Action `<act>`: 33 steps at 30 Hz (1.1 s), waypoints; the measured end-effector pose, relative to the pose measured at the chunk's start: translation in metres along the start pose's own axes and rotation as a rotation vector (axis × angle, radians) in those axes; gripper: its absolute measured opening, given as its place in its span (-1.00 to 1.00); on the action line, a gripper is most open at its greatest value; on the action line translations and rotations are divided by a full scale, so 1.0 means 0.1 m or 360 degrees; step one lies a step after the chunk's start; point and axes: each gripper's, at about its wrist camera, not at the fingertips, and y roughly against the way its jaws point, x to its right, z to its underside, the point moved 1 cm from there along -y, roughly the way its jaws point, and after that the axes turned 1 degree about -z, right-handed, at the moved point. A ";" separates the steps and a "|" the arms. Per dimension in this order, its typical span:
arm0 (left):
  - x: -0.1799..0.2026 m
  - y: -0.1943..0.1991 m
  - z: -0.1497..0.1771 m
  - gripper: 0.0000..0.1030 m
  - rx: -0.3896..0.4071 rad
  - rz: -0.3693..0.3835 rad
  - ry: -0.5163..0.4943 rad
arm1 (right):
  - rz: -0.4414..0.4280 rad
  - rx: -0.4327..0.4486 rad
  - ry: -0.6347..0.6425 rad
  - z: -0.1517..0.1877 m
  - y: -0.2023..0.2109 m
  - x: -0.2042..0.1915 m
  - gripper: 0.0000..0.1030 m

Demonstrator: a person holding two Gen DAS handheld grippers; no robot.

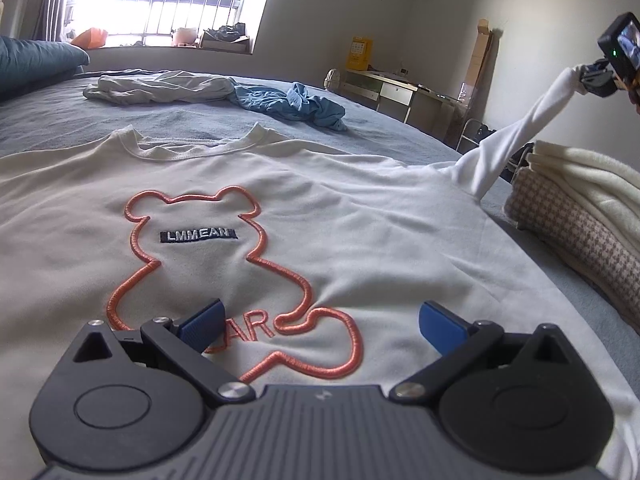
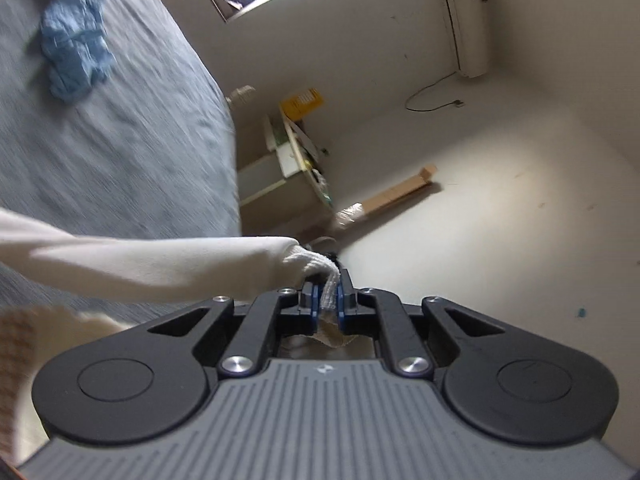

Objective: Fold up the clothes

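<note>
A white sweatshirt (image 1: 224,208) with an orange bear outline lies front up on the grey bed (image 1: 60,116). My left gripper (image 1: 320,326) hovers open just above the sweatshirt's lower chest, with nothing between its blue fingers (image 1: 200,322). The sweatshirt's right sleeve (image 1: 516,136) is pulled up off the bed toward the upper right. My right gripper (image 1: 588,74) is shut on its ribbed cuff. In the right wrist view the cuff (image 2: 320,268) is pinched in the right gripper (image 2: 329,300) and the sleeve (image 2: 140,268) stretches away to the left.
A crumpled pale garment (image 1: 156,88) and a crumpled blue garment (image 1: 296,104) lie at the far side of the bed. Folded cream and houndstooth fabric (image 1: 576,216) is stacked at the bed's right edge. A low cabinet (image 1: 400,96) stands beyond the bed by the wall.
</note>
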 end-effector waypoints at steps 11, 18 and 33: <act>0.01 0.00 0.00 1.00 0.0001 -0.0002 -0.0004 | -0.0359 0.0054 -0.0018 0.53 0.13 0.10 -0.85; 0.01 -0.01 0.00 1.00 -0.0002 -0.0009 -0.0013 | -0.0622 0.0004 -0.0146 0.91 0.29 0.19 -0.81; 0.02 0.00 0.00 1.00 -0.0002 -0.0013 -0.0017 | -0.1178 -0.0297 -0.1412 1.36 0.14 1.02 -0.14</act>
